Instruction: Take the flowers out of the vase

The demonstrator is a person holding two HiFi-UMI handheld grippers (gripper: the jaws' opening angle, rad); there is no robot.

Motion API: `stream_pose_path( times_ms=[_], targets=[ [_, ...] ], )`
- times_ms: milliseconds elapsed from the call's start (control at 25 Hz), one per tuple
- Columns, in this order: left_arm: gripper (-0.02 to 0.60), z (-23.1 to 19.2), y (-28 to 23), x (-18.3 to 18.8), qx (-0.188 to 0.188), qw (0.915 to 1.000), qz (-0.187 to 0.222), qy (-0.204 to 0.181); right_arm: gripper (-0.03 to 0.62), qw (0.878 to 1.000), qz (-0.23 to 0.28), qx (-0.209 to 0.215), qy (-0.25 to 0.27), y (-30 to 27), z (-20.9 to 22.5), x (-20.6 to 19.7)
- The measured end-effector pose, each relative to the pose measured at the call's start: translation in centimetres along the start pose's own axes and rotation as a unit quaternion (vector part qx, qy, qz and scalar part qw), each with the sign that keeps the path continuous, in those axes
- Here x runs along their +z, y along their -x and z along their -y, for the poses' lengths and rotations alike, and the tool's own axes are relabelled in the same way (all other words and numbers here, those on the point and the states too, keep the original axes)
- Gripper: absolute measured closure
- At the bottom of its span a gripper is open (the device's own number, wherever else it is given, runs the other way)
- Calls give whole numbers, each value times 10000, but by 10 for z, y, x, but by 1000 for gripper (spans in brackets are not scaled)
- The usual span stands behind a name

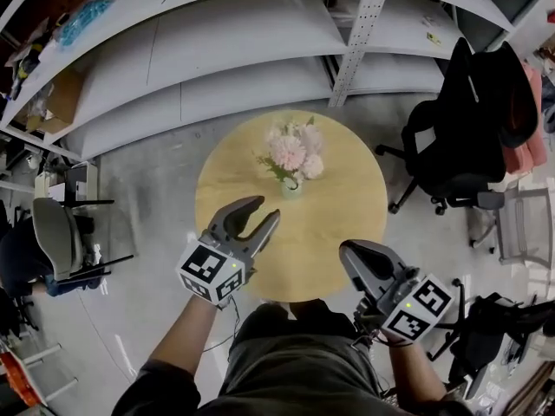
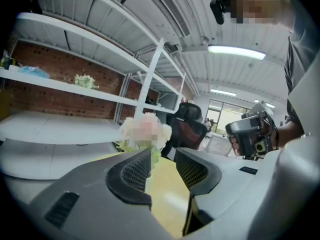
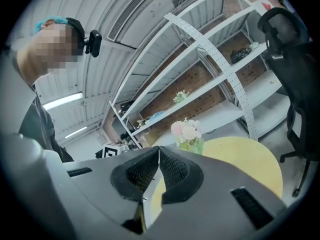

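Note:
A bunch of pink and white flowers [image 1: 293,150] stands in a small pale green vase [image 1: 291,187] near the middle of a round wooden table [image 1: 347,224]. My left gripper [image 1: 257,214] hovers over the table's near left part, a short way from the vase, open with nothing between its jaws. My right gripper [image 1: 349,255] hangs at the table's near right edge, shut and empty. The left gripper view shows the flowers [image 2: 146,129] straight ahead past the parted jaws. In the right gripper view the flowers [image 3: 186,130] and vase [image 3: 195,146] sit beyond the closed jaws.
White metal shelving [image 1: 251,50] runs along the far side of the table. A black office chair [image 1: 468,137] stands at the right, and a grey chair [image 1: 61,237] at the left. More chairs and clutter sit at the lower right.

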State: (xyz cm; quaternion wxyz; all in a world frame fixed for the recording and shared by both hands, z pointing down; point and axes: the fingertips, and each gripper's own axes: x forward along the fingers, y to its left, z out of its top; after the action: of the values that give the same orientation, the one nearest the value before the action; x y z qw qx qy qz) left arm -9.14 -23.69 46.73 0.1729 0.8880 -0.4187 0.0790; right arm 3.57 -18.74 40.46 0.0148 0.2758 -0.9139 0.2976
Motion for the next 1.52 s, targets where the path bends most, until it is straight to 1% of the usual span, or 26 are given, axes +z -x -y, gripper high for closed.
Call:
stream_pose_path(
  times_ms=[160, 280, 360, 440, 520, 680, 800, 920, 960, 1040, 1160, 1240, 1440, 1520],
  targets=[
    [311, -19, -37, -39, 10, 9990, -458, -10, 579, 9996, -245, 69, -143, 0, 28, -11],
    [253, -31, -64, -61, -42, 9970, -758, -174, 579, 9989, -388, 46, -278, -1, 43, -23],
    [234, -36, -81, -74, -115, 9948, -958, -335, 579, 9981, -489, 1, -369, -1, 50, -31],
    [224, -42, -97, -83, -245, 9933, -1057, -403, 579, 9974, -554, -94, -448, 0, 57, -38],
    [218, -45, -107, -86, -425, 9927, -1066, -366, 579, 9966, -590, -215, -540, 1, 63, -45],
    [218, -43, -120, -81, -793, 9908, -1011, -430, 579, 9948, -657, -388, -672, -1, 67, -55],
    [218, -39, -128, -79, -940, 9900, -974, -400, 579, 9943, -654, -457, -710, -3, 68, -56],
    [223, -39, -131, -79, -995, 9898, -956, -348, 579, 9941, -621, -509, -724, -7, 68, -54],
    [243, -39, -131, -76, -997, 9900, -928, -353, 579, 9941, -613, -520, -727, -8, 68, -53],
    [321, -41, -131, -72, -967, 9907, -873, -395, 579, 9941, -604, -534, -732, -11, 68, -51],
    [381, -43, -131, -69, -943, 9909, -863, -426, 579, 9939, -616, -533, -745, -15, 68, -50],
    [410, -42, -130, -67, -922, 9911, -859, -442, 579, 9940, -612, -502, -755, -18, 67, -49],
    [456, -42, -124, -56, -881, 9926, -732, -392, 579, 9942, -583, -392, -809, -27, 63, -45],
    [463, -43, -120, -47, -870, 9936, -638, -335, 579, 9948, -553, -357, -781, -30, 62, -41]
  ],
)
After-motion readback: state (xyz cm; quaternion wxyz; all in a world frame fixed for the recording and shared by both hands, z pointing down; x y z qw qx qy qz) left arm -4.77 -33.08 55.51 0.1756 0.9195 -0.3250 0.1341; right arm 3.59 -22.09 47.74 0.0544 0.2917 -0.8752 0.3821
